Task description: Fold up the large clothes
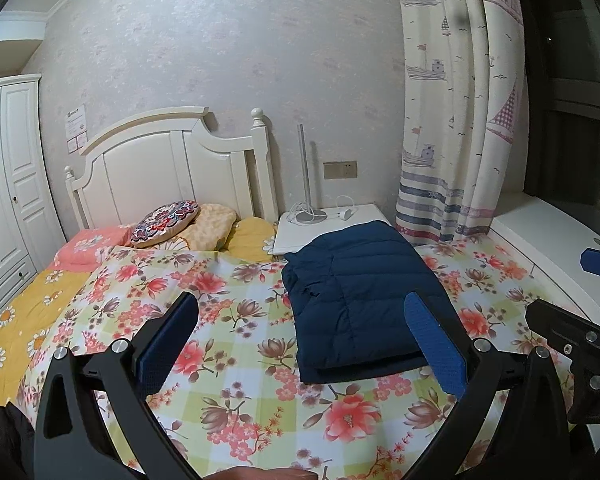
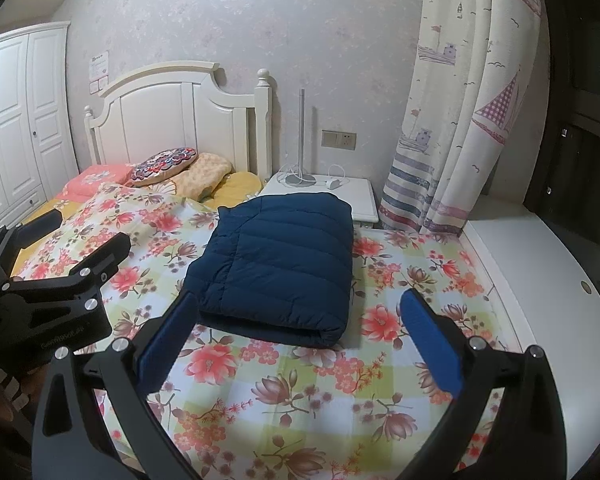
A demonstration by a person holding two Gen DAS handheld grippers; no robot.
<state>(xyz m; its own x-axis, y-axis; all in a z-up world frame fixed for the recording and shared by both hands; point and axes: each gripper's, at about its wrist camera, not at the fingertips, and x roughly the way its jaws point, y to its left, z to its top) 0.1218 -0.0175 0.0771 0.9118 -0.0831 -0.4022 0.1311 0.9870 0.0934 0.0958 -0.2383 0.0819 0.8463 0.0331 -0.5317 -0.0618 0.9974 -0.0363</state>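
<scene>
A navy quilted down jacket (image 1: 360,292) lies folded into a thick rectangle on the floral bedspread (image 1: 228,304); in the right wrist view the jacket (image 2: 280,264) sits just ahead of the fingers. My left gripper (image 1: 300,340) hangs open above the bedspread, its right finger overlapping the jacket's near right corner, nothing between the pads. My right gripper (image 2: 300,328) is also open, held in front of the jacket's folded near edge, holding nothing. The left gripper's body (image 2: 56,276) shows at the left of the right wrist view.
A white headboard (image 1: 172,168) and pillows (image 1: 168,224) lie at the far end of the bed. A white nightstand (image 1: 324,224) with a lamp base and cable stands behind the jacket. A curtain (image 1: 456,120) and white desk (image 2: 540,280) are on the right; a wardrobe (image 1: 8,184) on the left.
</scene>
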